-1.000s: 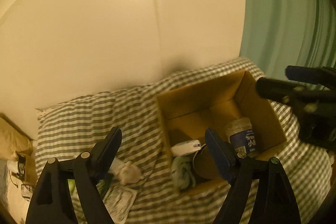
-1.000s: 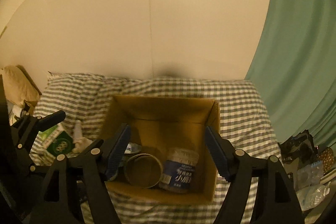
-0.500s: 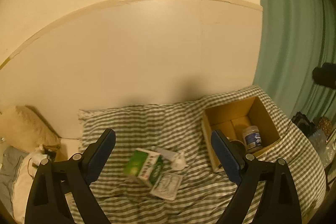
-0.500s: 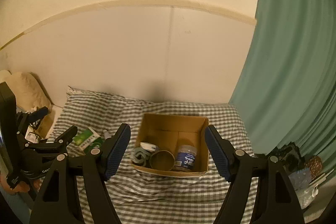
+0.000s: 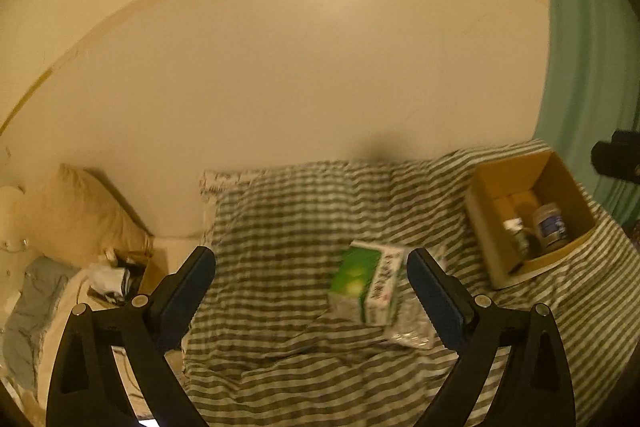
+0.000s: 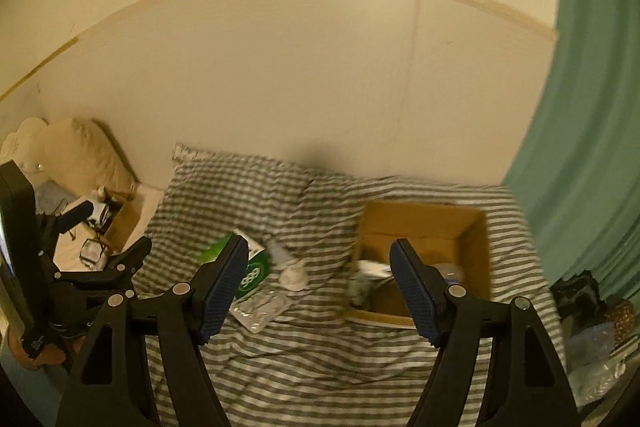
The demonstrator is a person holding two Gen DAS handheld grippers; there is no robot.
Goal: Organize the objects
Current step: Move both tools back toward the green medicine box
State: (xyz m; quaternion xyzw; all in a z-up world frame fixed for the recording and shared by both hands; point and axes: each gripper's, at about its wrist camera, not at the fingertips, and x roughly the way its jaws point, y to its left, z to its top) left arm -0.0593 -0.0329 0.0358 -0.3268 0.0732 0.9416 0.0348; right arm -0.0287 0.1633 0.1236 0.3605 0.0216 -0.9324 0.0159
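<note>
A green and white carton lies on the striped bed cover, on top of a clear plastic packet. An open cardboard box at the right holds a jar and other items. My left gripper is open and empty, high above the bed, left of the carton. My right gripper is open and empty, high above the bed between the carton and the box. A crumpled white item lies beside the carton.
A cream wall stands behind the bed. A green curtain hangs at the right. A pillow and clutter lie left of the bed. Bags sit at the right. The left gripper shows in the right wrist view.
Both grippers have pulled up and back from the box, so the whole bed shows. The left view has swung left, with the carton between its fingers. Both stay open.
</note>
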